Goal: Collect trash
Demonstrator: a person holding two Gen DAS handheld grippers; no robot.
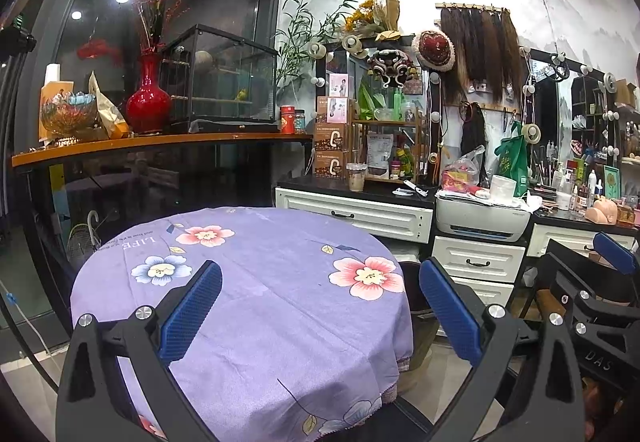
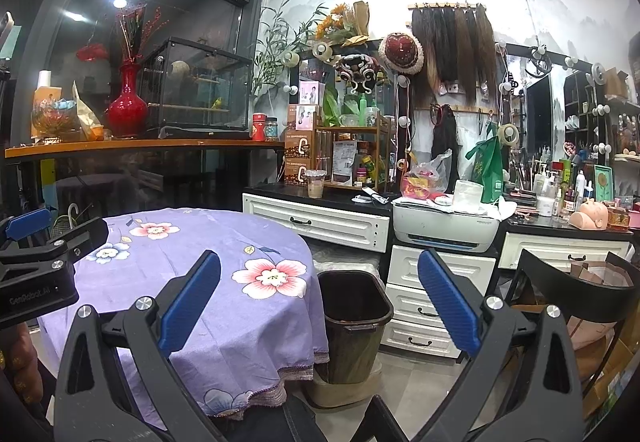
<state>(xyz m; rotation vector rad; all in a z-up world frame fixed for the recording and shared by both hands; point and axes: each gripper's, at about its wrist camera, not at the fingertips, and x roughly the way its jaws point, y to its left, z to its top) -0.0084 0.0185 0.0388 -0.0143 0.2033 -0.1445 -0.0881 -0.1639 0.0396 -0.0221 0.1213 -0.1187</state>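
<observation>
A round table [image 1: 256, 282] fills the middle of the room, covered by a purple cloth printed with pink and blue flowers; the word "LIFE" [image 1: 141, 241] is printed near its far left edge, reading upside down from here. The left gripper [image 1: 320, 312] hangs over the near side of that table with its blue-padded fingers spread wide and nothing between them. The right gripper [image 2: 319, 308] is held just off the table's right edge, equally spread and empty, and its camera catches the left tool's black body with "GenRobot.AI" [image 2: 34, 295] lettered on it. A dark waste bin [image 2: 353, 316] stands on the floor close against the table's right side, open-topped; what lies in it I cannot make out. Behind the table runs a white drawered counter [image 1: 352, 212] with a black top, carrying a white printer [image 1: 482, 218], a plastic cup [image 1: 356, 176] and stacked brown cartons. To the table's far left a wooden shelf holds a red vase [image 1: 148, 98] and a glass cage [image 1: 218, 76].
</observation>
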